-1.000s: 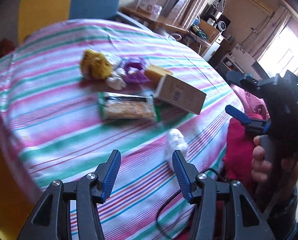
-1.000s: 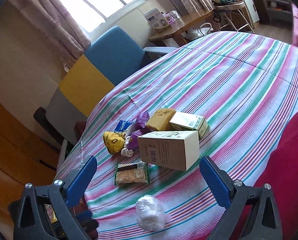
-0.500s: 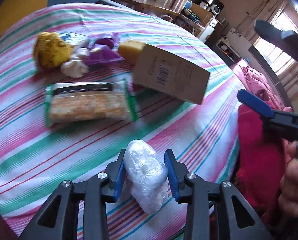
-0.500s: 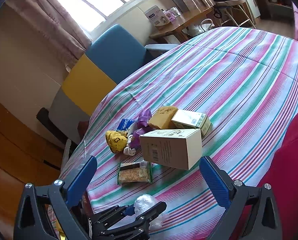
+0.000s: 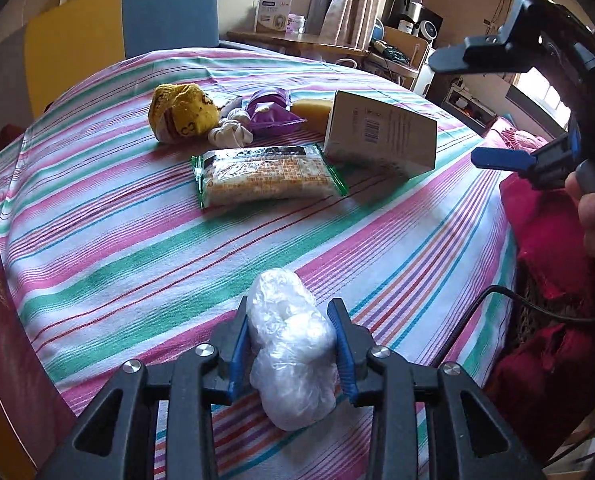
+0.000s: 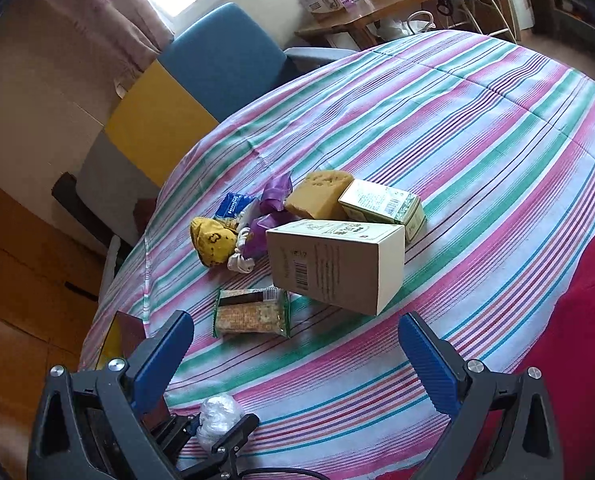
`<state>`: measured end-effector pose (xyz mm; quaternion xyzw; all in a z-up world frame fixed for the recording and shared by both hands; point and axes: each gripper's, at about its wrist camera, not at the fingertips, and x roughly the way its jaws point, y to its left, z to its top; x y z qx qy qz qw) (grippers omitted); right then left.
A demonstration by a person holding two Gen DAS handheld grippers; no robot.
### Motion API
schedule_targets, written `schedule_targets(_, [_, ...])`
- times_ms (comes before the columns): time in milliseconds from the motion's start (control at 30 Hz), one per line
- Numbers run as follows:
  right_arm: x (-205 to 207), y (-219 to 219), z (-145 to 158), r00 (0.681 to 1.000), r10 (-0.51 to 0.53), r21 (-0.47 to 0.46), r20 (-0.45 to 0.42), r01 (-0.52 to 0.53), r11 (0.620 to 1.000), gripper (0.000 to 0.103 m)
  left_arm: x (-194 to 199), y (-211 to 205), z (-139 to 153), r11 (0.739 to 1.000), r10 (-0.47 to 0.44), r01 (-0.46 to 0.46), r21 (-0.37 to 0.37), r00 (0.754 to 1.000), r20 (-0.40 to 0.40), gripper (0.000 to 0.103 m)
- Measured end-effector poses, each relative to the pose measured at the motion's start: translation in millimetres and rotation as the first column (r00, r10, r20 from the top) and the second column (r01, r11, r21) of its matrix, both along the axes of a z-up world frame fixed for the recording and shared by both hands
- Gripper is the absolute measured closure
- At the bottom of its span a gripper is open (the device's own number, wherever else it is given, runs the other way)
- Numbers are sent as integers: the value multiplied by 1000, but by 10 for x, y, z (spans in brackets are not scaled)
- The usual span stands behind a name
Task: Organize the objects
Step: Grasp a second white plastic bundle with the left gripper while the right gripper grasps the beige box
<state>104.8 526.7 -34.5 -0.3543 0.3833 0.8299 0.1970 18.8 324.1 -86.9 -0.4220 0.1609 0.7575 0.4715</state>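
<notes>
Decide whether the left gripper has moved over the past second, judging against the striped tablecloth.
Yes. The left gripper advanced across the striped tablecloth to the crumpled clear plastic bundle, and its jaws closed on it.

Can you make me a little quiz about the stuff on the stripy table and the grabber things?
1. True or false: the left gripper is shut on the plastic-wrapped bundle.
2. Which lies nearest the big cardboard box? A. the cracker packet B. the blue chair C. the wooden desk
3. Fill in: the right gripper has its fingers ____ and holds nothing.

Key:
1. True. The blue fingers press the bundle from both sides.
2. A. The packet lies right beside the box on the striped tablecloth.
3. Open. They stand wide apart.
</notes>
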Motion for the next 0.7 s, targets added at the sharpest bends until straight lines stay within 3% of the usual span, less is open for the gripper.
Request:
schedule_targets(100, [-188,-97,24,988,60,94,140,-73,993,0,-47,-58,-4,1000,-3,2,26,999,33,67])
schedule_targets(167, [-346,-211,82,966,113,201,234,-161,966,0,-83,-87,-1,999,-2,1,38,999,46,68])
schedule_targets(267, [-572,-363,159,916,188,333,356,-312,890,0,-67,-117,6,999,-1,-2,50,999,53,68])
schedule_targets(333, [-735,-440,159,863,222,397,454,-419,817,0,-70,-123,6,998,0,-3,56,998,59,68])
schedule_targets(467, [-993,-477,-27,727,229,433,647,-598,674,4,-58,-122,6,998,-1,-2,60,998,56,67])
schedule_targets(500, [-1041,-461,-84,704,220,433,676,-620,655,7,-50,-130,10,998,-1,-2,61,998,55,67])
schedule_targets(633, [-1218,-384,-360,633,218,389,743,-674,628,10,-52,-132,5,998,-3,-1,66,998,55,67])
schedule_targets(667, [-1245,-362,-428,621,213,379,754,-677,631,15,-52,-134,4,998,-4,0,68,998,55,67])
schedule_targets(700, [-1269,-344,-488,606,207,363,768,-678,640,27,-53,-134,3,998,-4,1,68,998,55,67])
